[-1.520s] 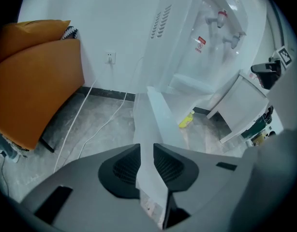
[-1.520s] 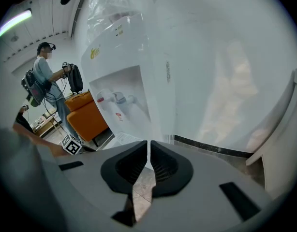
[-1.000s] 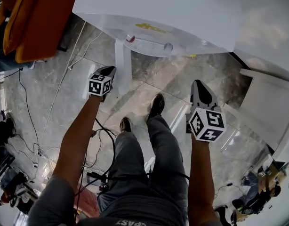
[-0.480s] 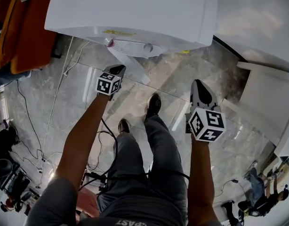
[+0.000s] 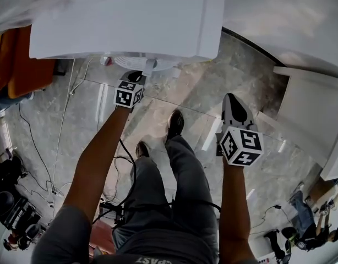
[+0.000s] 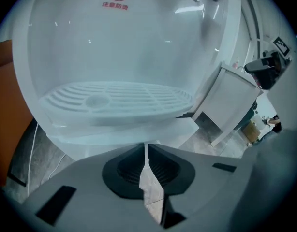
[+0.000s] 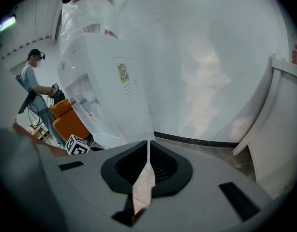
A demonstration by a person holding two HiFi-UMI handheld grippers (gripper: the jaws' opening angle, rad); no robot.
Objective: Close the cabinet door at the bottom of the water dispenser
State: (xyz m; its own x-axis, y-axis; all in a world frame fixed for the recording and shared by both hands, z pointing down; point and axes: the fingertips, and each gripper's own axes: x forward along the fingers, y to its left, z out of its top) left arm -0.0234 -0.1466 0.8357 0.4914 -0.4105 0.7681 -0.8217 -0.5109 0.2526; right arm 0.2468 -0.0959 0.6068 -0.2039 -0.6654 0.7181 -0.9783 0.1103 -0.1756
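Left tool [image 5: 136, 76]: jaws together, empty, tip just beside cabinet door [image 5: 149, 66], a white sliver under water dispenser [image 5: 125, 21]. Right tool [image 5: 232, 98]: jaws together, empty, above floor [image 5: 202, 92].

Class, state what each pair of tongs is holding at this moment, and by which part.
Nothing is held: the left tongs and the right tongs are both shut, with nothing between them.

Orange seat [image 5: 17, 59]; grey marble floor [image 5: 202, 92]
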